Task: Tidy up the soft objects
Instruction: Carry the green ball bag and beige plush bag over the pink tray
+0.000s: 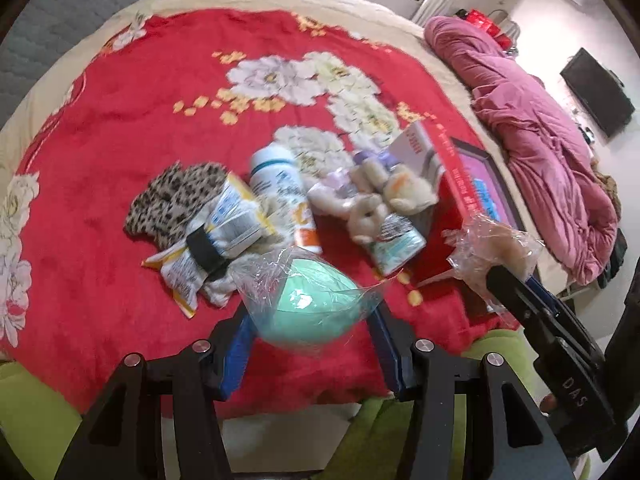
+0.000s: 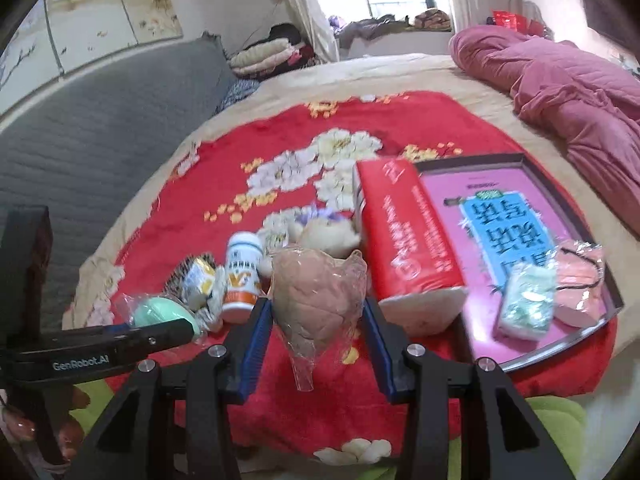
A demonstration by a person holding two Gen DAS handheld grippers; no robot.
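1. A red blanket [image 1: 120, 152] with white flowers covers the bed; a pink quilt [image 2: 568, 92] lies heaped along its far right edge.
2. A pink tray [image 2: 448, 192] holds two wrapped sponges, beside a red box [image 2: 404, 232].
3. The right gripper [image 2: 316, 316] is clamped on a beige sponge [image 2: 316, 292] in clear wrap — long axis upright, narrow end pointing down.
4. The left gripper [image 1: 312, 328] pinches a green sponge [image 1: 308, 308], also wrapped, held above the blanket's near edge.
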